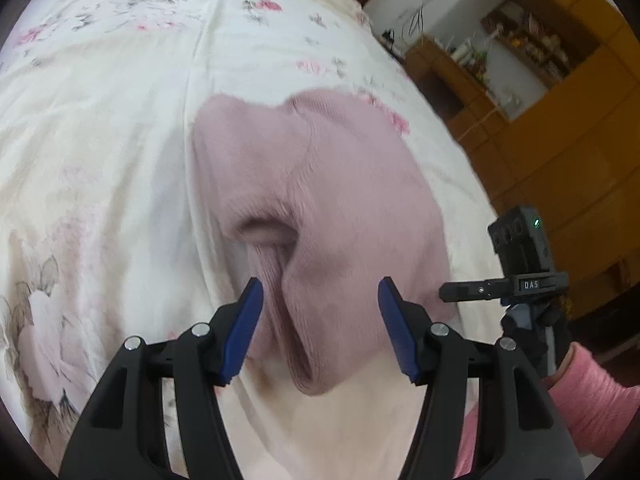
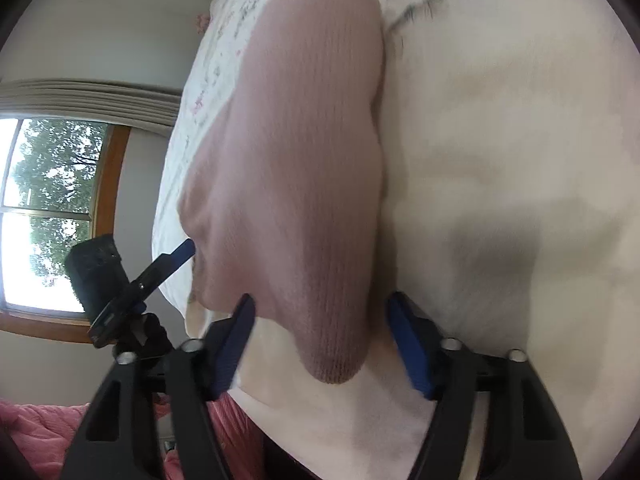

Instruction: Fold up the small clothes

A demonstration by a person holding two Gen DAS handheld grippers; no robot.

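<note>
The little dusty-pink ribbed knit garment point(image 1: 320, 200) point(image 2: 304, 184) is lying on the floral bedsheet point(image 1: 120, 120) near its front edge, kinda bunched up, with a deep fold running down the middle and one rounded end pointing toward that edge.

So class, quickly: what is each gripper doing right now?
Left gripper: open, above the pink knit garment, holding nothing.
Right gripper: open, holding nothing.
</note>
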